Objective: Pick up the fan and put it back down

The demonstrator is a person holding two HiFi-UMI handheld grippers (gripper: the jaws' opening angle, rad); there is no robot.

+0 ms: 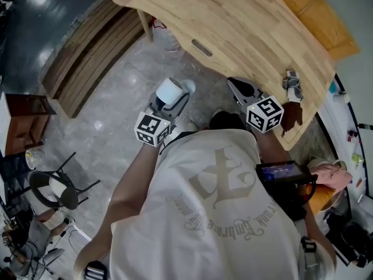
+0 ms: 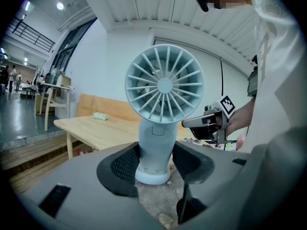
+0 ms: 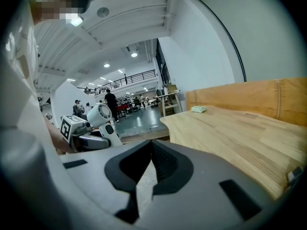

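A pale blue-white hand fan [image 1: 171, 91] hangs above the grey floor, off the near edge of the wooden table [image 1: 245, 28]. My left gripper [image 1: 176, 102] is shut on its handle. In the left gripper view the round grille of the fan [image 2: 164, 85] stands upright above the left gripper [image 2: 154, 159], whose dark pads press both sides of the handle. My right gripper [image 1: 236, 86] hovers at the table's edge, shut and empty. In the right gripper view the jaws of the right gripper [image 3: 151, 162] meet, and the fan [image 3: 100, 115] shows at the left.
A small pale object [image 1: 293, 86] lies on the table near its right end. A wooden bench [image 1: 315, 10] runs behind the table. Low wooden steps [image 1: 87, 57] lie to the left, and a black chair [image 1: 55, 188] stands at the lower left. Several people [image 3: 111, 102] stand far off.
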